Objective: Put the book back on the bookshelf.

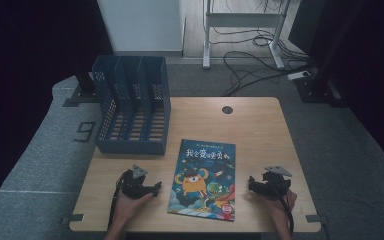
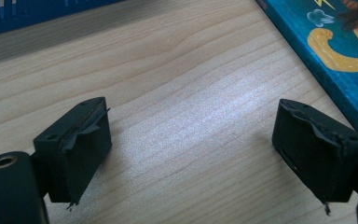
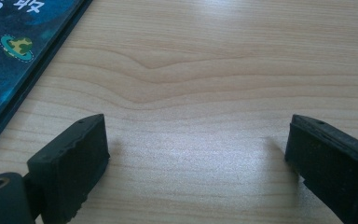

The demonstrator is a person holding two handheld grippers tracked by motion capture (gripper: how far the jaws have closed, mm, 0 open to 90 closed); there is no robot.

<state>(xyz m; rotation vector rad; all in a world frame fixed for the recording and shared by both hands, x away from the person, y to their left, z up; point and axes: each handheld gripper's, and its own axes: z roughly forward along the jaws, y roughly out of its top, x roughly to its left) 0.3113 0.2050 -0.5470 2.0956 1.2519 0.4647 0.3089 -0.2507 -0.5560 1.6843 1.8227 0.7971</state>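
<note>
Picture book (image 1: 203,180) lies flat, cover up, on the wooden table (image 1: 260,130), near the front edge and roughly mid-table, between the two grippers. Cover is blue with an orange cartoon monster and Chinese title text.

Blue file organizer (image 1: 132,105) stands at the table's back-left corner, behind and left of the book, not touching it. Perforated walls, slatted base, dividers forming upright slots; the slots I can see into hold nothing.

Left gripper (image 1: 156,188) sits in the person's left hand (image 1: 130,202) low over the table just left of the book, jaws spread wide over bare wood; book edge (image 2: 335,51) near its right jaw in the left gripper view.

Right gripper (image 1: 252,184) in the right hand (image 1: 280,202), just right of the book, jaws also wide apart, gripping nothing; book corner (image 3: 14,51) at left in the right gripper view.
</note>
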